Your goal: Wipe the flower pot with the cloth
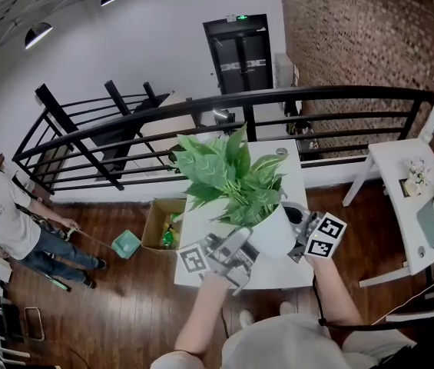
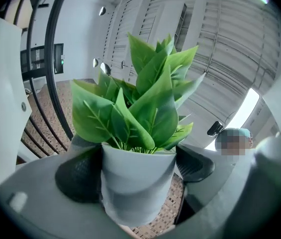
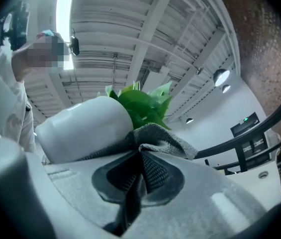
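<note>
Squeezing the hard, maybe slippery flower pot (image 2: 130, 195) by its sides in the left gripper (image 2: 138, 169), pinching soft cloth (image 3: 162, 136) in the right gripper (image 3: 141, 172).

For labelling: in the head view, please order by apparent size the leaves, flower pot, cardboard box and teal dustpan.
1. leaves
2. flower pot and cardboard box: about alike, and the pot is nearer the camera
3. teal dustpan

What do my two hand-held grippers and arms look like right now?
The left hand-held gripper and the right hand-held gripper are both pale grey, with dark mesh-textured pads. Each carries a cube of black-and-white square markers. A thin black cable runs along the right forearm. The forearms are uncovered, below a light shirt.
</note>
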`<action>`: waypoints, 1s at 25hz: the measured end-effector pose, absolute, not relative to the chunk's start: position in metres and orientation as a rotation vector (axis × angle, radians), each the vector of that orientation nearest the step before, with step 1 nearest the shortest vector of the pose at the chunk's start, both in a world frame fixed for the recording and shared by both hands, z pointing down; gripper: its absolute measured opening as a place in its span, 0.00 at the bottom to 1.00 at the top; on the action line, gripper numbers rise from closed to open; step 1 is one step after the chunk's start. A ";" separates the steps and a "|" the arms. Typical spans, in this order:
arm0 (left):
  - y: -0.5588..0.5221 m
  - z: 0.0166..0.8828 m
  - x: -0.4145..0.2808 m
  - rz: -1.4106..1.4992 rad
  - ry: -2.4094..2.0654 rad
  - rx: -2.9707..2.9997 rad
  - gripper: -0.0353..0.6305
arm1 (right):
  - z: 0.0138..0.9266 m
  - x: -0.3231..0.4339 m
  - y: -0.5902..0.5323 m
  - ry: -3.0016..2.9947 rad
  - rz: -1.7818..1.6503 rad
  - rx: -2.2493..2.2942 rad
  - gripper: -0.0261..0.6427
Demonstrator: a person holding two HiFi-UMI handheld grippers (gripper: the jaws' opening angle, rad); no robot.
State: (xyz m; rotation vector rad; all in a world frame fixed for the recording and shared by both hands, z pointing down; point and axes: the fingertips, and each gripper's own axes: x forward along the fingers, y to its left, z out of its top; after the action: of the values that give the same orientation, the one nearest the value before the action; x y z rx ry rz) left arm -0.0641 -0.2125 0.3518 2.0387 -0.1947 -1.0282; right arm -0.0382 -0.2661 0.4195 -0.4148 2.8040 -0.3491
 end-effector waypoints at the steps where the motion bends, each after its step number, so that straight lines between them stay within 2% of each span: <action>1: -0.212 0.349 -0.066 -1.036 -0.199 2.042 0.79 | 0.419 -0.040 -0.264 2.796 -0.353 -0.424 0.03; 10: -0.211 0.342 -0.071 -1.072 -0.204 2.023 0.79 | 0.416 -0.041 -0.258 2.789 -0.357 -0.485 0.03; 15: -0.215 0.346 -0.066 -1.113 -0.208 1.992 0.79 | 0.401 -0.005 -0.267 2.726 -0.333 -0.597 0.03; 20: -0.218 0.346 -0.073 -1.132 -0.244 2.022 0.79 | 0.344 0.029 -0.251 2.744 0.020 -0.728 0.03; 25: -0.225 0.344 -0.086 -1.145 -0.284 2.029 0.79 | 0.278 -0.014 -0.180 2.868 0.445 -0.510 0.03</action>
State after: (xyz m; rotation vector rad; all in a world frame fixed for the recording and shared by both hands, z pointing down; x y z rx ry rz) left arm -0.0860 -0.2246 0.3436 2.0291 -0.2844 -1.1451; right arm -0.0145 -0.1804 0.2783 -0.5101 2.8679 0.4448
